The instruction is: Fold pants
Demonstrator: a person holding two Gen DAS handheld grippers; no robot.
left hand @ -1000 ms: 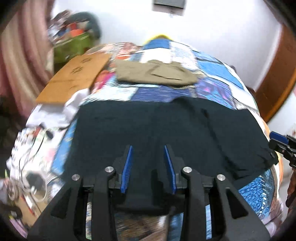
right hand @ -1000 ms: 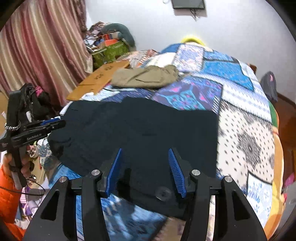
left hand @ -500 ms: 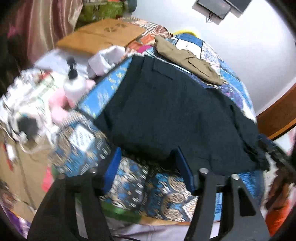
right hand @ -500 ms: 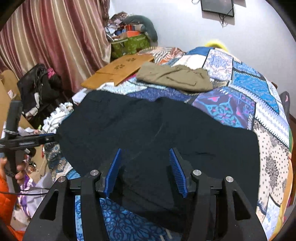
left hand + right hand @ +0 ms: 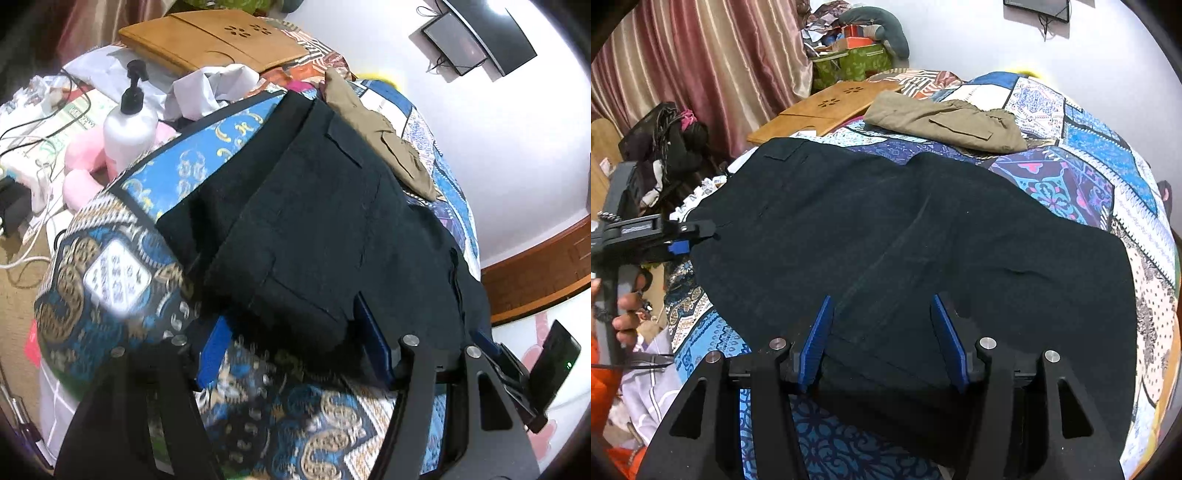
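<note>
Black pants (image 5: 905, 229) lie spread flat across the patterned bedspread (image 5: 1100, 162). They also show in the left wrist view (image 5: 325, 221). My left gripper (image 5: 291, 343) is open at the near left corner of the pants, its jaws on either side of the hem edge. In the right wrist view it (image 5: 679, 236) sits at the pants' left edge, held by a hand. My right gripper (image 5: 882, 332) is open over the near edge of the pants. It shows in the left wrist view (image 5: 517, 369) at the far right.
Folded khaki pants (image 5: 945, 122) lie behind the black pair. A wooden lap tray (image 5: 827, 110) rests at the bed's left side. A white pump bottle (image 5: 129, 125), a pink plush and cables sit on the floor to the left. Curtains (image 5: 701, 66) hang at the left.
The left gripper has swung left to the corner of the pants and opened wider. The right gripper has drawn back a little toward the near edge.
</note>
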